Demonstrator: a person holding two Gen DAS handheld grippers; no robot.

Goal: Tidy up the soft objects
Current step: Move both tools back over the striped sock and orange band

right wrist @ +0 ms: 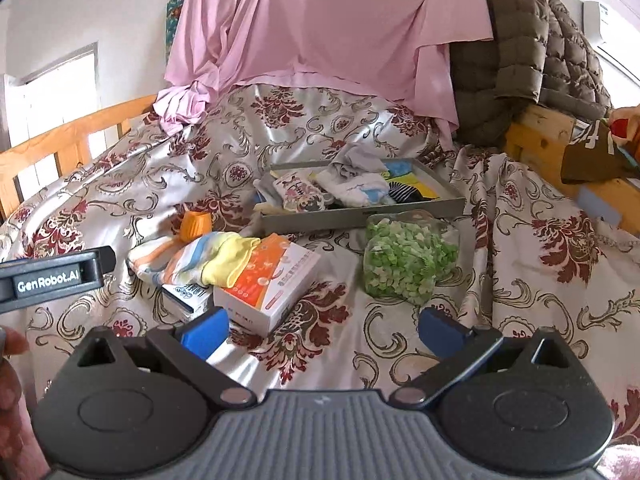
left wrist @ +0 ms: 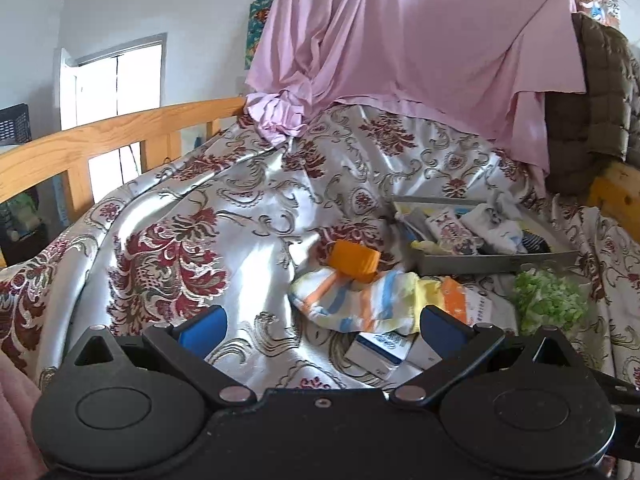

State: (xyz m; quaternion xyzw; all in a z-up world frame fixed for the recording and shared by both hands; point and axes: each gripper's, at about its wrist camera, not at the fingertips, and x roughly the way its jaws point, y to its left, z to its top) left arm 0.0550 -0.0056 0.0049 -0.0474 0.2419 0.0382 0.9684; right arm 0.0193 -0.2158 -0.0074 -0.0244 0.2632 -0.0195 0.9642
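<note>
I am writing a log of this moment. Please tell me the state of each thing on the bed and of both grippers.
Left gripper: open, empty.
Right gripper: open, empty.
Grey tray: partly filled with socks.
Striped sock: outside the tray, lying over the boxes.
Orange-and-white box: closed, partly under the sock.
Bag of green pieces: lying beside the tray.
Orange cup: tipped on its side.

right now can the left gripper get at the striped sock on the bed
Probably yes: the left gripper is open, and the striped sock lies just ahead on top of the boxes, nothing covering it except the orange roll at its far edge.
</note>
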